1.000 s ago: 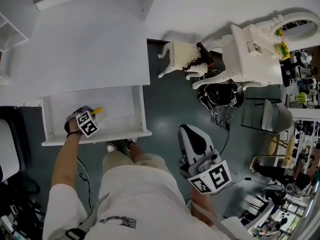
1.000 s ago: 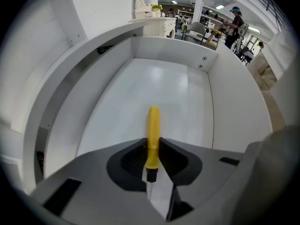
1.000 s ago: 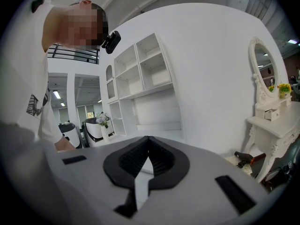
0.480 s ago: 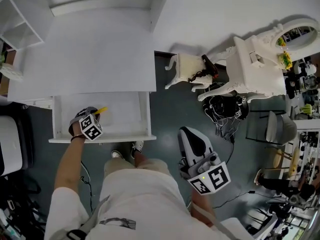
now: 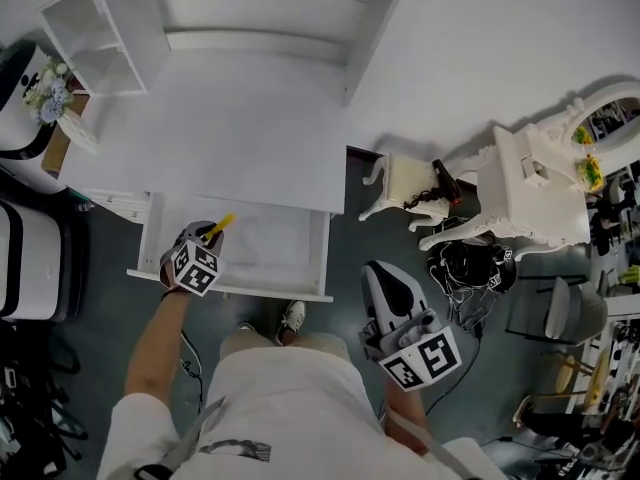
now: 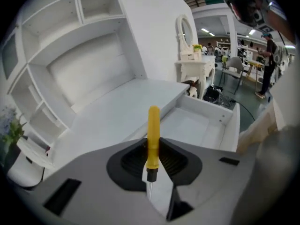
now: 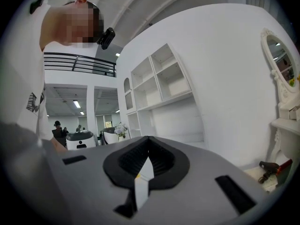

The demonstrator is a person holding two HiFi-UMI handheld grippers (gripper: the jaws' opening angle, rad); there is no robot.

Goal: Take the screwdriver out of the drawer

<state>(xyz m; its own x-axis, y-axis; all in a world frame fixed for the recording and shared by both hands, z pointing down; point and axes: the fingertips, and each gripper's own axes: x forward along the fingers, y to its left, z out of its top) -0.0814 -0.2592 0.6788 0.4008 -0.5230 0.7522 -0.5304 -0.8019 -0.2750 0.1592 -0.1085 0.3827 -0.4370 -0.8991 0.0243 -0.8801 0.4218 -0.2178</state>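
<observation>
The screwdriver (image 6: pixel 153 130) has a yellow handle and a thin metal shaft. My left gripper (image 6: pixel 153 149) is shut on the handle, and the handle sticks out past the pads, tilted upward. In the head view the left gripper (image 5: pixel 197 258) hangs over the front left of the open white drawer (image 5: pixel 240 290), with the screwdriver (image 5: pixel 220 225) poking out toward the desk top (image 5: pixel 230 128). The drawer (image 6: pixel 229 121) lies below and to the right, and I see nothing in it. My right gripper (image 5: pixel 383 268) is held off to the right of the drawer over the floor. Seen in its own view, the right gripper (image 7: pixel 148 146) is shut on nothing.
White shelving (image 5: pixel 90 28) rises behind the desk, with flowers (image 5: pixel 45 88) at its left. To the right stand a small white stool (image 5: pixel 405 183), a hair dryer (image 5: pixel 447 180), a vanity table with an oval mirror (image 5: pixel 540 198) and black cables (image 5: pixel 470 263). A white machine (image 5: pixel 30 258) stands at the left.
The left gripper has risen out of the drawer with the screwdriver and rolled, so the handle now points up. The right gripper has shifted only slightly.
</observation>
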